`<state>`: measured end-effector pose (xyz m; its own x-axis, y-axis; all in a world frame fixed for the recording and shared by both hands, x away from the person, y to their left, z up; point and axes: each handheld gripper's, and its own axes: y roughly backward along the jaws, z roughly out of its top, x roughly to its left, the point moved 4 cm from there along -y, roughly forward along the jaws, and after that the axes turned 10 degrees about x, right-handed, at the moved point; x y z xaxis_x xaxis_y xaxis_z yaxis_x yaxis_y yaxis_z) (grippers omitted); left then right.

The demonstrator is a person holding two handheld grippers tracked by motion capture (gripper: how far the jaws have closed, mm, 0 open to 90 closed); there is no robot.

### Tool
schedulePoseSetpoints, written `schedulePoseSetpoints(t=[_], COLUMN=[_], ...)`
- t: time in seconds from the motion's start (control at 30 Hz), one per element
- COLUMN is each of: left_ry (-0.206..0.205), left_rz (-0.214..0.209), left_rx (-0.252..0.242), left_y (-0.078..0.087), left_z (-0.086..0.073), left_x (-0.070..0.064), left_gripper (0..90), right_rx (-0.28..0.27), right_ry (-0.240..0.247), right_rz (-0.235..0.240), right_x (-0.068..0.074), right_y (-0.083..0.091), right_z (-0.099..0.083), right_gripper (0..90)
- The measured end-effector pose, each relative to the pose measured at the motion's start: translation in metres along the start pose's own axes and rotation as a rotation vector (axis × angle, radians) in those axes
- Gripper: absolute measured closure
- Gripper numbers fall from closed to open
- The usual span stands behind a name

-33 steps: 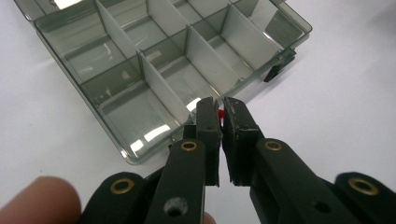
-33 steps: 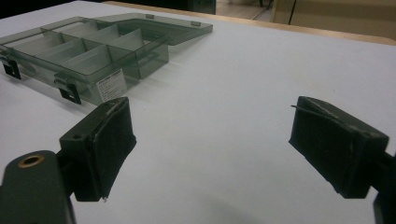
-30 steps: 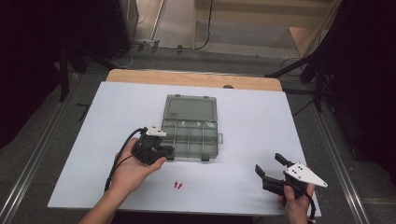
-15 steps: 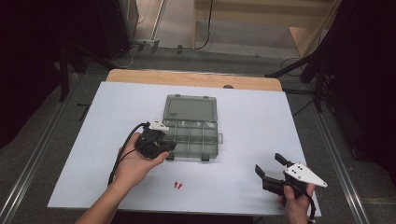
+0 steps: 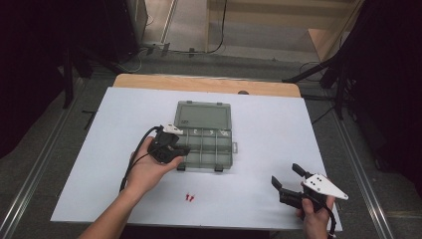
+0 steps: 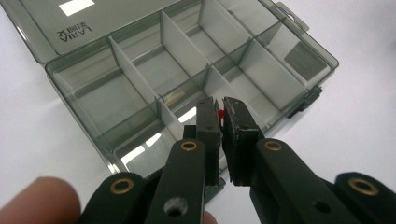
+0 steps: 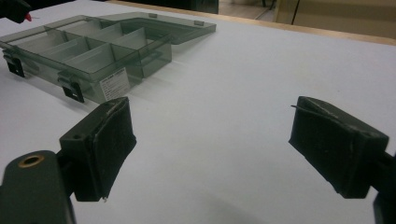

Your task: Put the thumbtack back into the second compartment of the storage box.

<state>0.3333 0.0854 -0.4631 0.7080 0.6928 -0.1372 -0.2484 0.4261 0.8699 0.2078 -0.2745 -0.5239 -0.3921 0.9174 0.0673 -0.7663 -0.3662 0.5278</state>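
Fingers of left gripper [image 6: 220,116] pinch a small red piece [image 6: 220,115], held over near-left compartments of the open organizer box [image 5: 204,139], which sits mid-bench w/ lid flat on the far side. Right gripper [image 5: 288,180] rests near the bench's [image 5: 268,114] near-right corner, well apart from box, fingers [image 7: 100,144] spread wide, nothing btwn them. Two more red pieces [image 5: 189,197] lie on bench near the front edge, just right of left forearm.
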Motion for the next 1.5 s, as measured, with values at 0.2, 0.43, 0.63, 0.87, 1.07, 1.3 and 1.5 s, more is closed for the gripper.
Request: schedulePoseSetpoints(t=[0.2, 0.43, 0.63, 0.87, 1.07, 1.3, 1.5], left_ry=[-0.005, -0.007, -0.005, -0.002, 0.0, 0.01, 0.015], left_rz=[0.002, 0.009, 0.022, 0.017, 0.027, 0.037, 0.036], left_rx=[0.0, -0.004, -0.007, -0.003, -0.003, 0.01, 0.019], left_y=[-0.004, -0.01, -0.013, -0.017, -0.023, -0.029, -0.034], left_z=[0.006, 0.012, 0.018, 0.024, 0.029, 0.033, 0.036], left_x=[0.002, 0.005, 0.009, 0.012, 0.016, 0.024, 0.028], left_gripper=[85.5, 85.5, 85.5, 85.5, 85.5, 85.5, 85.4], right_rx=[0.002, 0.005, 0.006, 0.008, 0.007, 0.01, 0.009], right_ry=[0.001, -0.001, 0.001, 0.001, 0.002, -0.002, -0.004], right_rz=[0.0, -0.002, -0.004, -0.005, -0.005, -0.003, -0.003], right_x=[0.0, 0.0, -0.001, -0.001, -0.001, -0.001, -0.001], right_y=[0.0, 0.0, -0.001, -0.001, -0.002, -0.002, -0.002], right_z=[0.0, 0.0, -0.001, -0.001, -0.001, -0.001, -0.001], right_gripper=[13.9, 13.9, 13.9, 13.9, 13.9, 13.9, 13.9])
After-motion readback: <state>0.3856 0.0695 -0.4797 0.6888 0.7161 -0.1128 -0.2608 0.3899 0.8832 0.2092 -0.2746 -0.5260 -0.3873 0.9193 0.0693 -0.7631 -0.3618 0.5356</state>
